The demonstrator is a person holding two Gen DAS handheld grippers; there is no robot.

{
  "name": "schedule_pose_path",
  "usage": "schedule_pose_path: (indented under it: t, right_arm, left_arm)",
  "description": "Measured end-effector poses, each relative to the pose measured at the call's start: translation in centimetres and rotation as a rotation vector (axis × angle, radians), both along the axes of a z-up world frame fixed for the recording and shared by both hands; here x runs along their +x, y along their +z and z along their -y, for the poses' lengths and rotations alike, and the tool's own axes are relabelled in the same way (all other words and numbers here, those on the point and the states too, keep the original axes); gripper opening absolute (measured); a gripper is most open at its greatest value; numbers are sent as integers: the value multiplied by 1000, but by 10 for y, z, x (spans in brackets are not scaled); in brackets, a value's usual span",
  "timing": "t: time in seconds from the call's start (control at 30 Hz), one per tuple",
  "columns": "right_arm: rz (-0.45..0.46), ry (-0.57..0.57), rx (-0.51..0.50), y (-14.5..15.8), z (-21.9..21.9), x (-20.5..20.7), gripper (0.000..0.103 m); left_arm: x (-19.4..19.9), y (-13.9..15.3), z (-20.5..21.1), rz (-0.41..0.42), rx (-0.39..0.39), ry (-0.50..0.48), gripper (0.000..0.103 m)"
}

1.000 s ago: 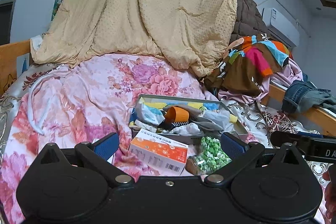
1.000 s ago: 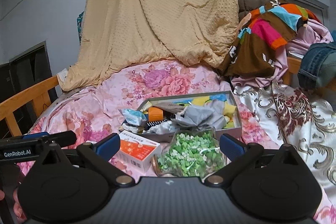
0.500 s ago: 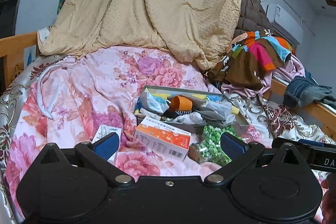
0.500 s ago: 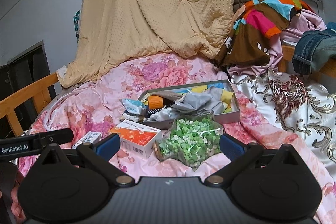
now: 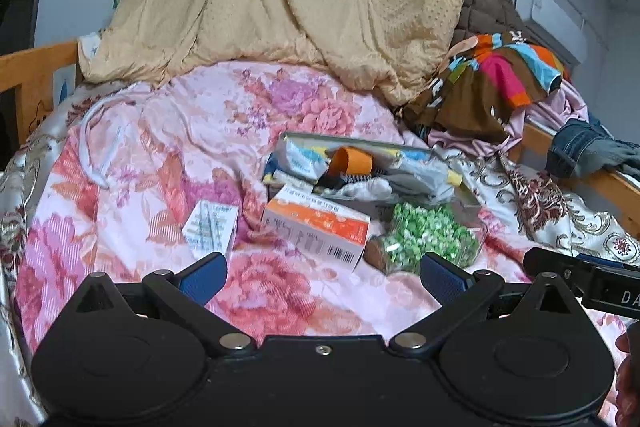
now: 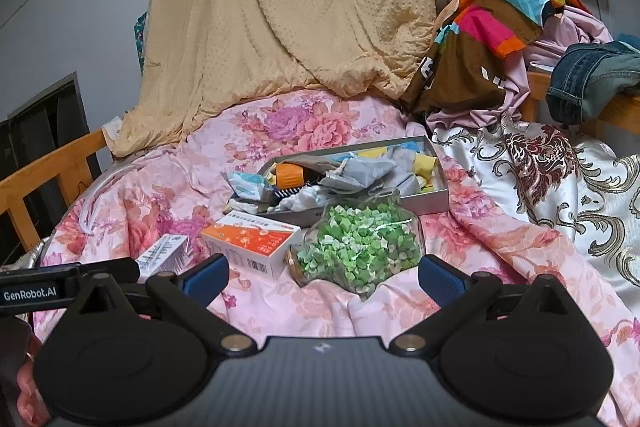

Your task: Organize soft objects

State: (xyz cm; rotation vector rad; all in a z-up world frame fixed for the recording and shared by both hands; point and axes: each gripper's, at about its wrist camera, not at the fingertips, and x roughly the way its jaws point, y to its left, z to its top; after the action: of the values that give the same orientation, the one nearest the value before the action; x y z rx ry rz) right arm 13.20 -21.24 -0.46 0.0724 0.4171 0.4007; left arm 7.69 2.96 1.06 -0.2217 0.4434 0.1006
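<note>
A grey shallow box (image 6: 434, 202) (image 5: 466, 201) lies on the floral quilt, stuffed with socks, grey cloth (image 6: 368, 173), an orange roll (image 6: 289, 175) (image 5: 352, 161) and a blue-white packet (image 6: 248, 185). In front of it lie an orange-white carton (image 6: 250, 241) (image 5: 316, 229), a glass jar of green bits (image 6: 360, 247) (image 5: 428, 239) on its side, and a small white box (image 5: 210, 227) (image 6: 164, 253). My left gripper (image 5: 322, 277) is open, above the quilt, short of the carton. My right gripper (image 6: 322, 275) is open, just short of the jar. Both hold nothing.
A tan blanket (image 6: 288, 15) hangs at the back. Colourful clothes (image 6: 496, 23) and jeans (image 6: 588, 79) pile at the right over a wooden rail. A wooden bed frame (image 6: 48, 171) runs along the left. A patterned satin sheet (image 6: 560, 179) covers the right side.
Both grippers have drawn back and risen from the items, which now look smaller and farther. The small white box has come into view. The fingers stay open.
</note>
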Motion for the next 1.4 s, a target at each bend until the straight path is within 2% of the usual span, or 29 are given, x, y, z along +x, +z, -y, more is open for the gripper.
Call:
schedule_pose_path:
  t: [1.03,1.4]
  right_arm:
    - [-25,49,-61,-21,-13,-14,103]
    - [-38,43,-63,-26,-13,-11,103]
  left_arm:
    - [-9,-12,-1,-54,32,58,102]
    - [-7,-16,-4,-77,11,83,102]
